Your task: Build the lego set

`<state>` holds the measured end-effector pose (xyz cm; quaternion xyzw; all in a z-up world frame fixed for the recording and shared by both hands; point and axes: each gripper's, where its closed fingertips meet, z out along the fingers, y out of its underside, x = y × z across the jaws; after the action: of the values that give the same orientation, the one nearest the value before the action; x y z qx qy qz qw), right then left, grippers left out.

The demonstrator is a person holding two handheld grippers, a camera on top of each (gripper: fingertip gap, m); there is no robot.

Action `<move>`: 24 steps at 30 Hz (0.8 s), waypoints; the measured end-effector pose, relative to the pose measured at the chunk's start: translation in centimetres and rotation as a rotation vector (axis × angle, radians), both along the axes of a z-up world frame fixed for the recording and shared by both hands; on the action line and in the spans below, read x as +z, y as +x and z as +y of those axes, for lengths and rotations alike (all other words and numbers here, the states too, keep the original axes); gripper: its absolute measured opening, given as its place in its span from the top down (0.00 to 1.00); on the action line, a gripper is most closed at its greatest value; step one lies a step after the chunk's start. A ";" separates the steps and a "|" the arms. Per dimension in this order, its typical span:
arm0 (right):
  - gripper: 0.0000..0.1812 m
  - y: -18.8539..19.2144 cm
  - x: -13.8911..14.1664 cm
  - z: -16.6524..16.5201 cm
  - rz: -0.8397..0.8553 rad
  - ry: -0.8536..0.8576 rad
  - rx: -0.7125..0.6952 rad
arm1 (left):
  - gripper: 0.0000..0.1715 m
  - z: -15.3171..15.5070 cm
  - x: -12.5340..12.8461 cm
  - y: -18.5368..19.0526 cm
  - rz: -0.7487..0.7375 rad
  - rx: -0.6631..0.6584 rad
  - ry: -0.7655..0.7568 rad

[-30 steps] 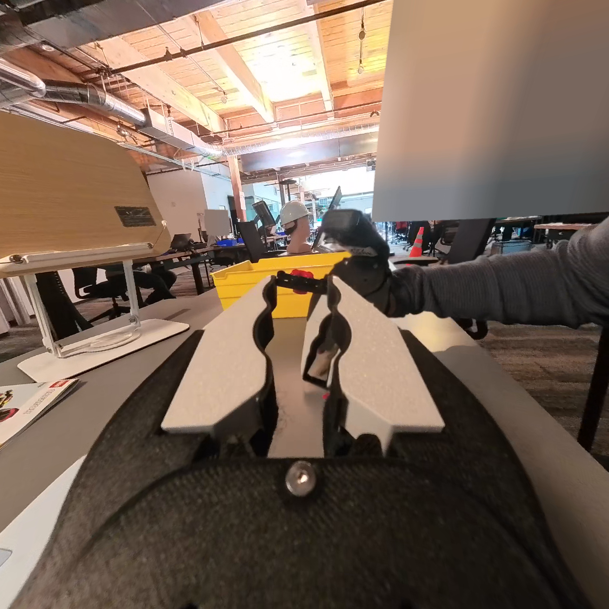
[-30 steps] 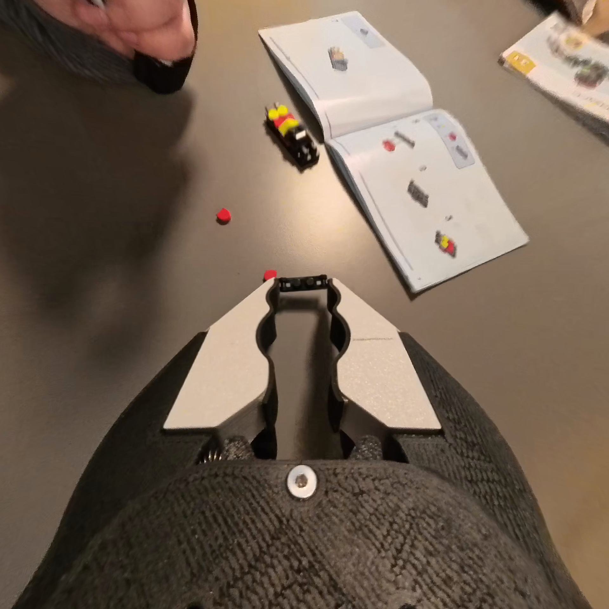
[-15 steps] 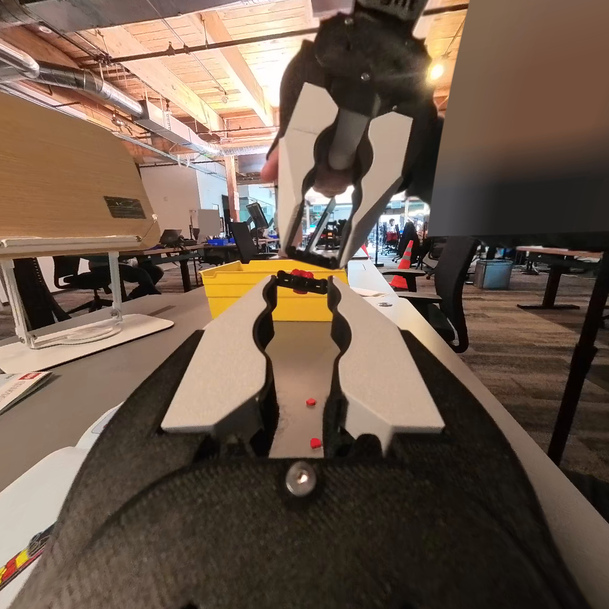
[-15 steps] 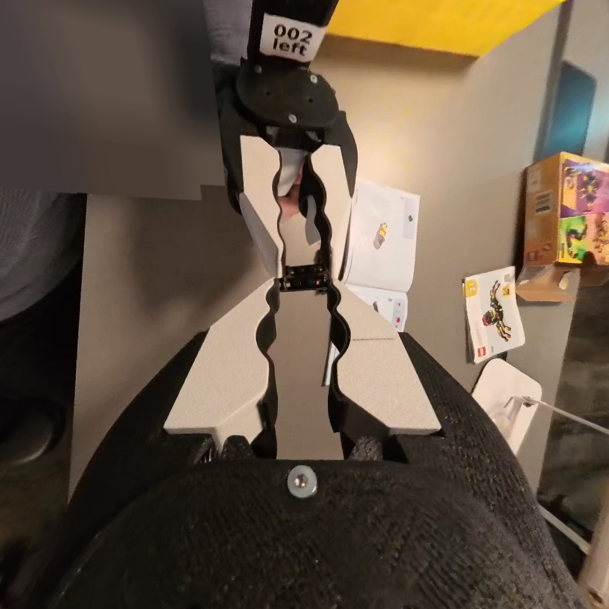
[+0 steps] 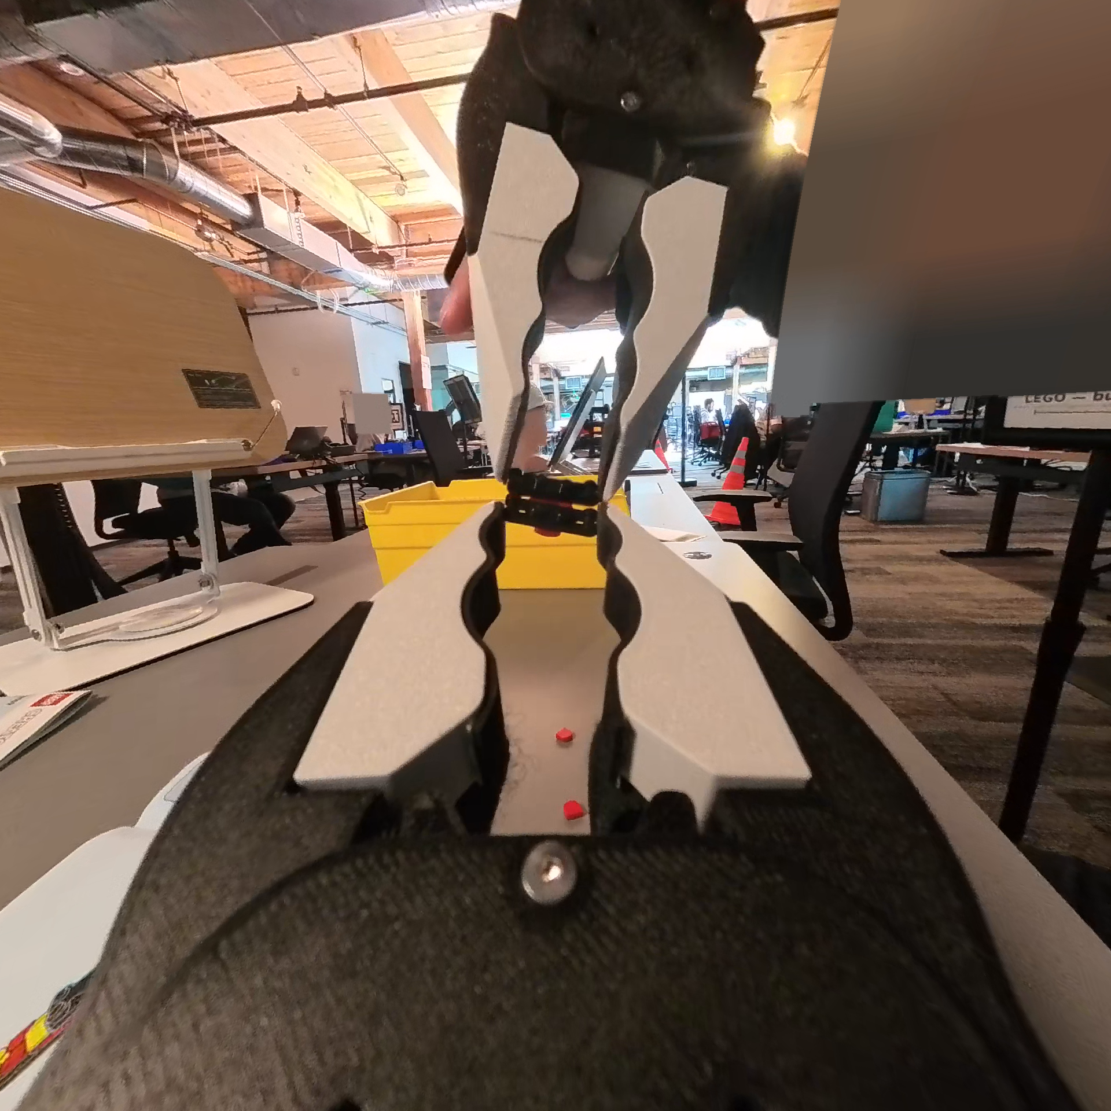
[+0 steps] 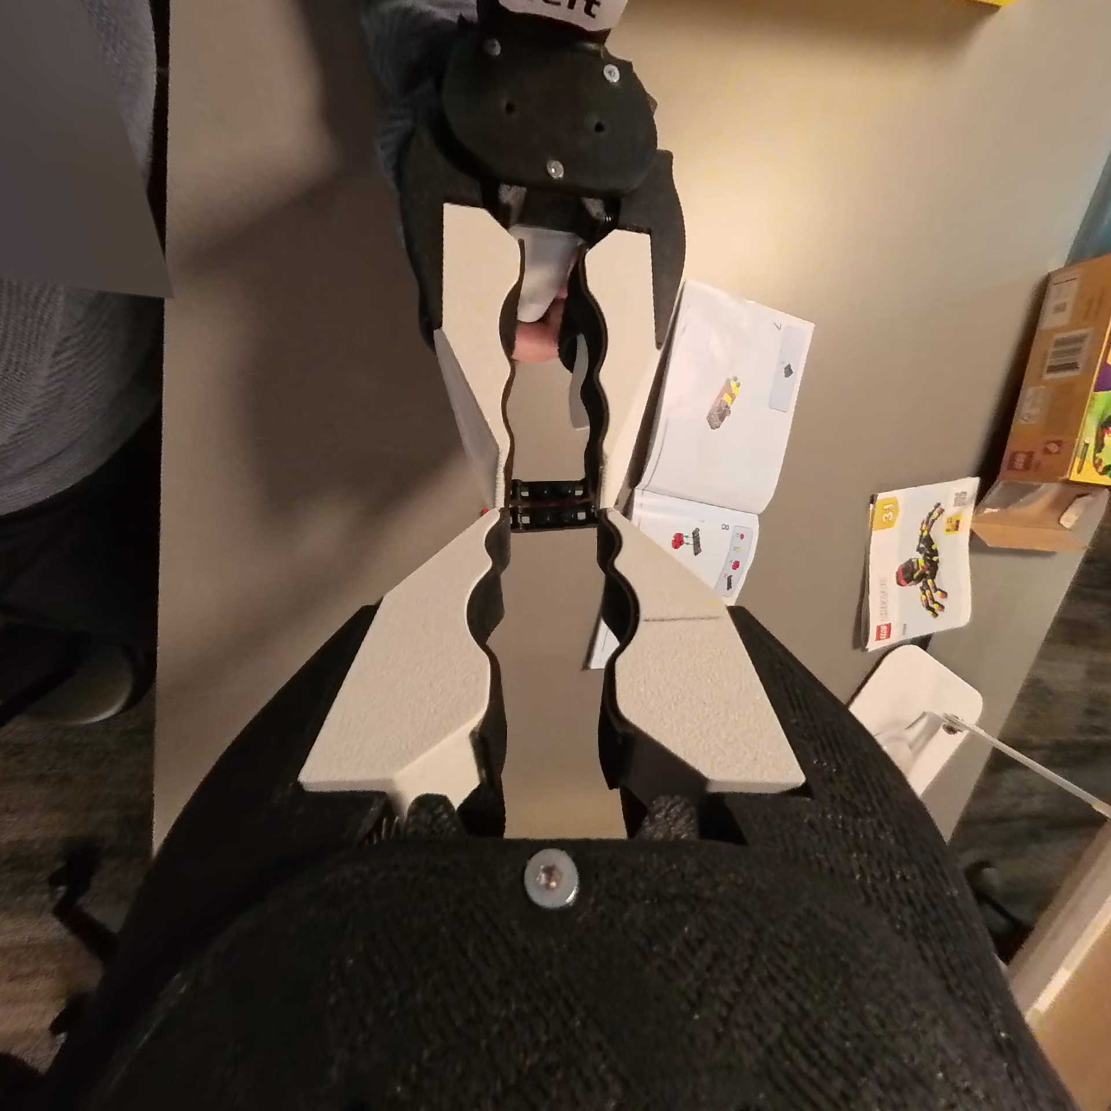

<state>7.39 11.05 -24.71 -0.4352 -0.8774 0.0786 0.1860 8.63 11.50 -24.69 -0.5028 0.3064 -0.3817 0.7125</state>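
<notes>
My left gripper (image 5: 551, 518) is shut on a small black lego plate with a red piece under it (image 5: 548, 516), held above the grey table (image 5: 180, 691). My right gripper (image 5: 553, 481) comes down from above, shut on a second black plate (image 5: 553, 486). The two plates are stacked and touching, tip to tip. In the right wrist view my right gripper (image 6: 550, 524) holds its plate (image 6: 548, 516) against the left gripper's (image 6: 548, 488) plate (image 6: 548, 493). Two loose red studs (image 5: 564, 734) (image 5: 574, 810) lie on the table below.
A yellow bin (image 5: 421, 529) stands behind the grippers. A wooden book stand (image 5: 120, 373) is at the left. An open instruction booklet (image 6: 721, 433), a second booklet (image 6: 920, 559) and the set's box (image 6: 1070, 385) lie on the table. The table edge runs along the right (image 5: 841, 691).
The right gripper swung up from over the table with its black plate to meet the left gripper. Since half a second ago the two plates have closed together and now touch.
</notes>
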 end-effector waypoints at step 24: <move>0.85 8.5 -10.5 -1.7 0.280 -0.205 -0.351 | 0.81 -2.5 -14.5 4.5 0.915 -0.228 -0.471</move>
<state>15.94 9.32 -35.23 -0.5823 -0.7415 0.1936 0.2716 13.12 9.00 -39.17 -0.7280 0.5449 -0.2567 0.3275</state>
